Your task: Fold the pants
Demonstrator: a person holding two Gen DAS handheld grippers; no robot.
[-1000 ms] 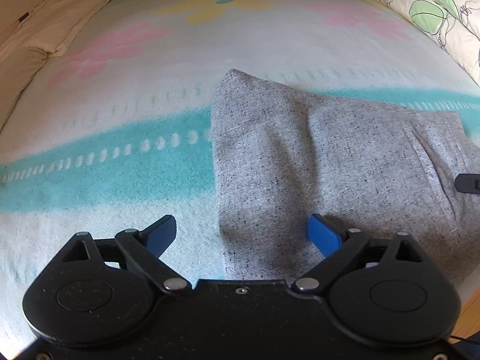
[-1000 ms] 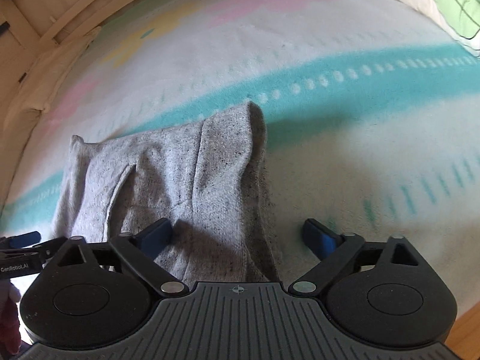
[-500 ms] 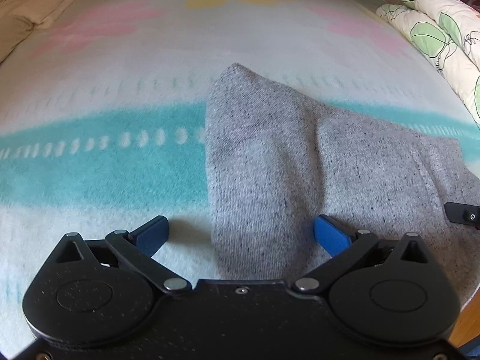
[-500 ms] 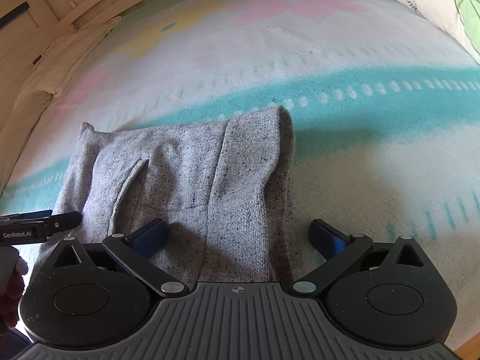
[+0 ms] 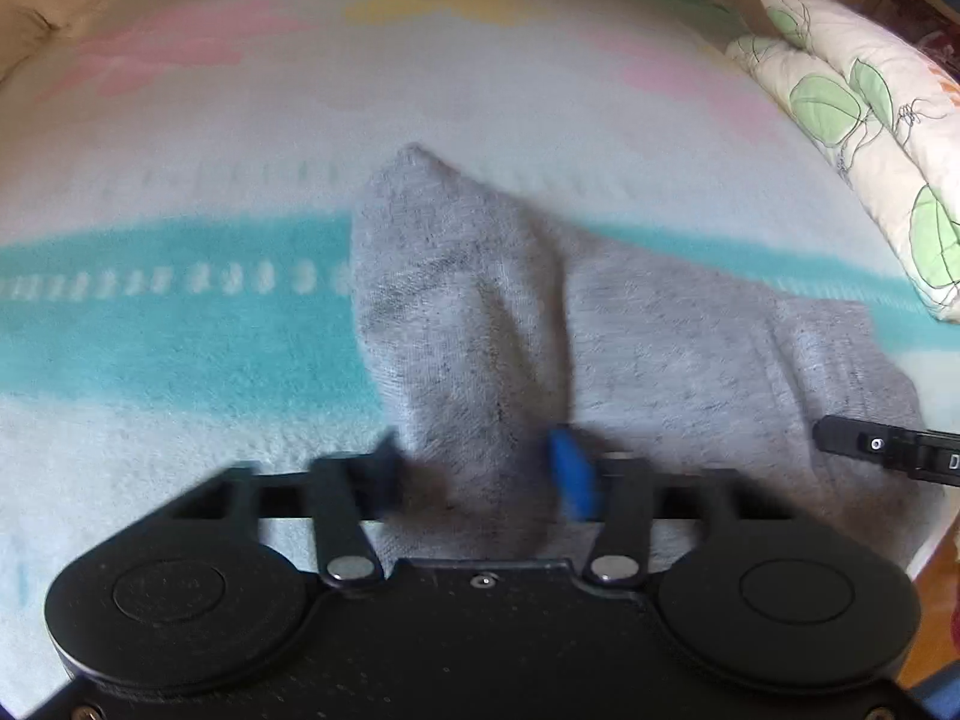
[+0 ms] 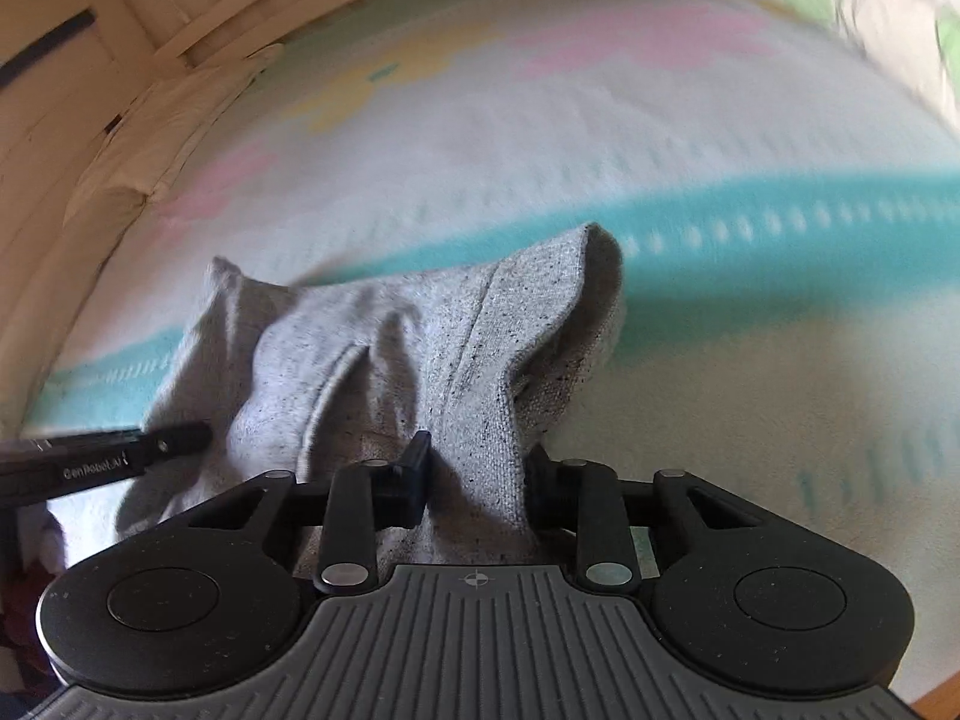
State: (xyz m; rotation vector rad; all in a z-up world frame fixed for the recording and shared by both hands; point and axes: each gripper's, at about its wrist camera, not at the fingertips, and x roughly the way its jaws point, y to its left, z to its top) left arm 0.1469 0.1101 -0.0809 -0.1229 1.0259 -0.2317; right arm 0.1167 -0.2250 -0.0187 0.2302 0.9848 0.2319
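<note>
The grey speckled pants [image 5: 660,336] lie folded on a pastel blanket [image 5: 180,360]. My left gripper [image 5: 480,468] is shut on the near left corner of the pants, which rises in a peak. My right gripper [image 6: 477,474] is shut on the near right corner of the pants [image 6: 420,348], which is also lifted. The tip of the right gripper shows at the right edge of the left wrist view [image 5: 882,447]. The left gripper's finger shows at the left of the right wrist view [image 6: 108,456].
A leaf-patterned pillow [image 5: 870,138] lies at the far right of the bed. A cream pillow [image 6: 162,114] and wooden slats [image 6: 210,6] are at the far left. The bed's near edge [image 5: 936,552] is close by on the right.
Both grippers have closed on the near corners of the pants. The cloth has been pulled up into peaks at both corners. Both views are motion-blurred.
</note>
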